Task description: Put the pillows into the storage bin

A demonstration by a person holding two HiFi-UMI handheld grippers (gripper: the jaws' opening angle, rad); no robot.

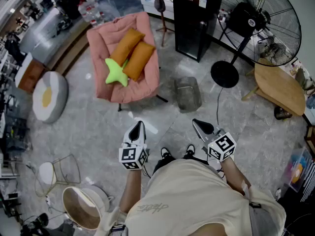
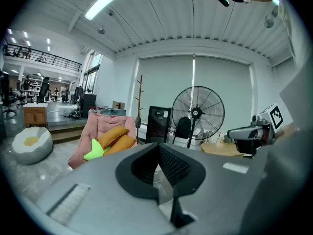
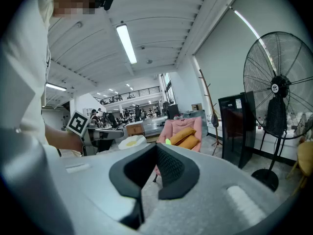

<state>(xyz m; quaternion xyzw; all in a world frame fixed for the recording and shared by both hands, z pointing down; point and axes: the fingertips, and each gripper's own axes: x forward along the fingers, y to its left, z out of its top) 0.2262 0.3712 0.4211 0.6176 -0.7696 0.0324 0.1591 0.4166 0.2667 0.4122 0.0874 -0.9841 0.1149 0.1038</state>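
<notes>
Since every pillow lies on the pink padded lounge chair (image 1: pixel 103 38), the task looks to be at its very start, before the first pick. Two long orange pillows (image 1: pixel 126 46) rest side by side on that chair's seat, and a lime-green star-shaped pillow (image 1: pixel 116 73) touches them at the chair's near side. A clear plastic storage bin (image 1: pixel 187 102) stands on the floor just right of the chair and appears empty. Well short of the chair, the left gripper (image 1: pixel 138 128) and right gripper (image 1: pixel 199 126) each have jaws pressed together on nothing. The next move likely calls for stepping toward the chair and spreading one pair of jaws around a pillow.
</notes>
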